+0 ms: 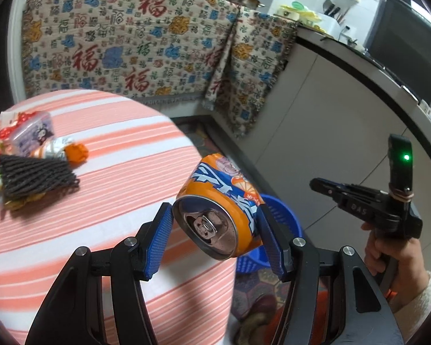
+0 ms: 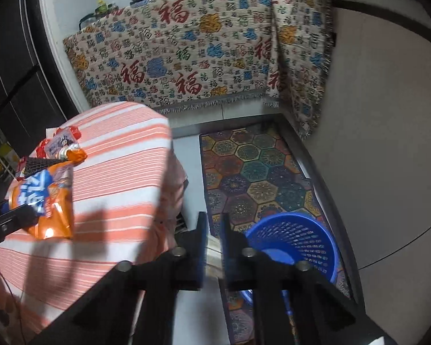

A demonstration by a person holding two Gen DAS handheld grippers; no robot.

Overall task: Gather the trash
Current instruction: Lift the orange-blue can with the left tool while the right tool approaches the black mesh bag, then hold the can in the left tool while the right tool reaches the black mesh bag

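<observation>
Far left, on the table (image 1: 106, 132) with its orange-and-white striped cloth, the leftover litter sits in a heap: a dark mesh net (image 1: 37, 176) lying over crumpled wrappers (image 1: 26, 135), with an orange scrap (image 1: 77, 151) touching the pile's right edge. Moving right, the left gripper (image 1: 215, 224) has the orange soda can (image 1: 219, 210) pinched between its 2 blue pads (image 1: 159, 238), one pad on each side of the can's body, the opened top tilted toward the lens; the can is up in the air at the table's right edge, and behind it, down on the floor, a blue basket (image 1: 284, 215) peeks out. Further right, the right gripper (image 1: 324, 186) hangs over the grey floor, held by the person's hand (image 1: 388, 256), a green light glowing on its body. From its own camera, the right gripper (image 2: 214, 247) has its jaws drawn close on something pale and thin, too blurred to name, just left of the blue basket's rim (image 2: 324, 230), which stands on a hexagon-patterned rug (image 2: 255, 172). A patterned blanket (image 2: 192, 46) drapes the counter beyond.
</observation>
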